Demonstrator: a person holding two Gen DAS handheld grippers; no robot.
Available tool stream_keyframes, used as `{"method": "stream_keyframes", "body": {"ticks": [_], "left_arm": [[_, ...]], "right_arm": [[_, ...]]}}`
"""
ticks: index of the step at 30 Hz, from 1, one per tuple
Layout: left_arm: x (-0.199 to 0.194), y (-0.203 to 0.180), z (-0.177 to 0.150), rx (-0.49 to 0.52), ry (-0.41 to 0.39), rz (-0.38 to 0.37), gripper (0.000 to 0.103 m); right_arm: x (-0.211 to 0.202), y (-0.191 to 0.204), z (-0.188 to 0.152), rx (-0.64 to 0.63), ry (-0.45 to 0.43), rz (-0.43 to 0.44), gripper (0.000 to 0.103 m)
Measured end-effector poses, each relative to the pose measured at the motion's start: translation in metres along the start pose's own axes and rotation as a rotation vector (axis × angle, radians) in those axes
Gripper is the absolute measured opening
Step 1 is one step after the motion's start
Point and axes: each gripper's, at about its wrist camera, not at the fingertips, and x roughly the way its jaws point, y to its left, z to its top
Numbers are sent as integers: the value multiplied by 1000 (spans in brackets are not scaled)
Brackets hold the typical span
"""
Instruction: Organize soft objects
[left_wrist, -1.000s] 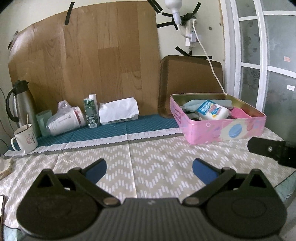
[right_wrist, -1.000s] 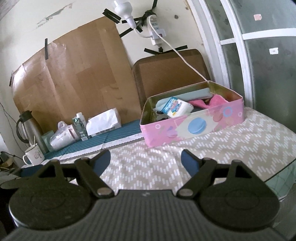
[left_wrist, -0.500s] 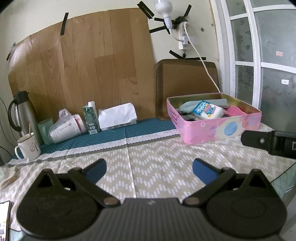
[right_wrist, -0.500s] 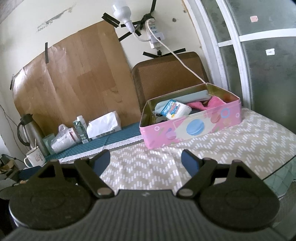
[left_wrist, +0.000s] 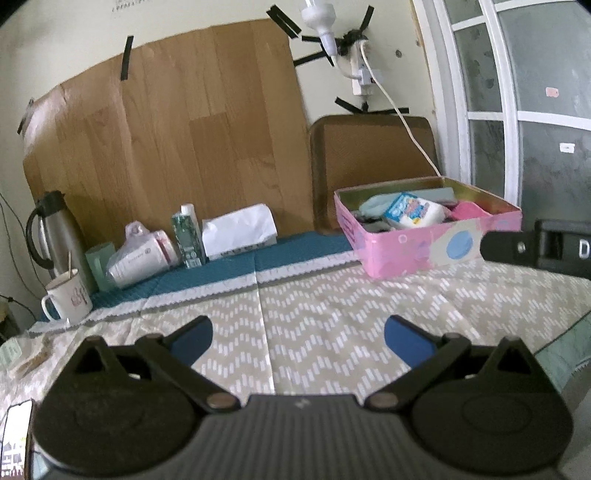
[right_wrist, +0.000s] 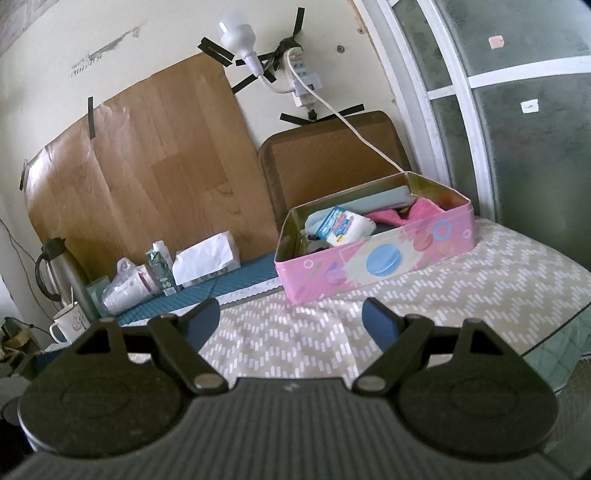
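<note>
Both tongs hang released above the desk (left_wrist: 332, 295), whose top is covered with a beige chevron cloth. The left tongs (left_wrist: 298, 336) have their blue-tipped fingers spread wide with nothing between them, over the near middle of the desk. The right tongs (right_wrist: 291, 319) are likewise spread and empty; from the left wrist view their dark body (left_wrist: 535, 251) juts in at the right edge, just in front of the pink tin.

The pink tin (right_wrist: 376, 262) stands open at the far right corner of the desk. The soft things lie inside it: a white and blue packet (right_wrist: 343, 225) toward its left end, a pink cloth (right_wrist: 410, 214) toward its right, a pale blue piece (right_wrist: 380, 197) along the back wall.

Along the far edge, on a teal strip, sit a tissue pack (left_wrist: 240, 230), a green carton (left_wrist: 188, 240), a bagged roll (left_wrist: 142, 254), a mug (left_wrist: 68, 299) and a steel jug (left_wrist: 55, 229) at the far left corner.
</note>
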Motion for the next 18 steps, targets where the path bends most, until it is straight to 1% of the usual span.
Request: {"method": "stream_keyframes", "body": {"ticks": [6,18], "left_arm": [[-2,1,-5,-25,68,-21,103],[-3,0,-10,-17,107,-23,103]], "right_arm": [[-3,0,-1,0,-2,6,87],[-4,1,-1,2,-2,12,87]]}}
